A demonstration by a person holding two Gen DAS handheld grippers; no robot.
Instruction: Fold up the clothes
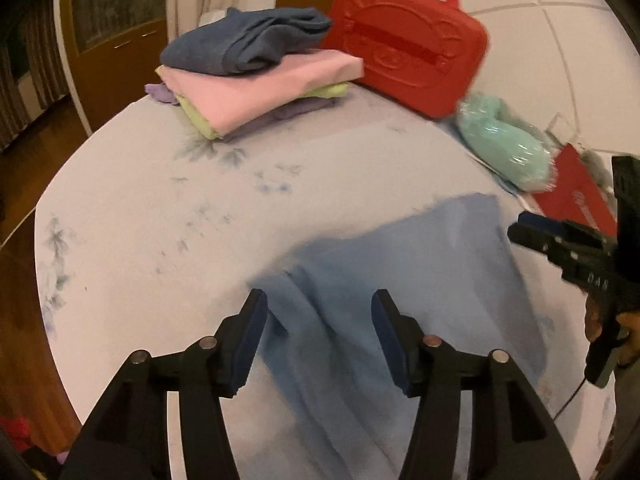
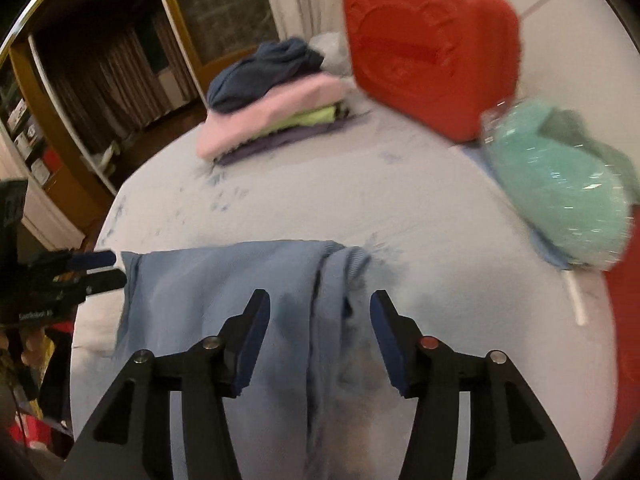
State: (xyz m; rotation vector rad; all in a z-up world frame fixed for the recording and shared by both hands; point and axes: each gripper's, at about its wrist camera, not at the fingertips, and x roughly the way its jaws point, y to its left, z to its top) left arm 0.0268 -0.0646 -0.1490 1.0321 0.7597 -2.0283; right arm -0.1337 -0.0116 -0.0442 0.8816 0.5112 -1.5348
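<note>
Light-blue cloth garment (image 1: 400, 264) lies rumpled on the pale floral-print bedsheet (image 1: 160, 208), under both grippers. Left gripper (image 1: 320, 328) and right gripper (image 2: 320, 328) are spread wide, grasping nothing. Farther off sit a folded clothes stack (image 1: 256, 92) and a red plastic case (image 1: 408, 48).
</note>
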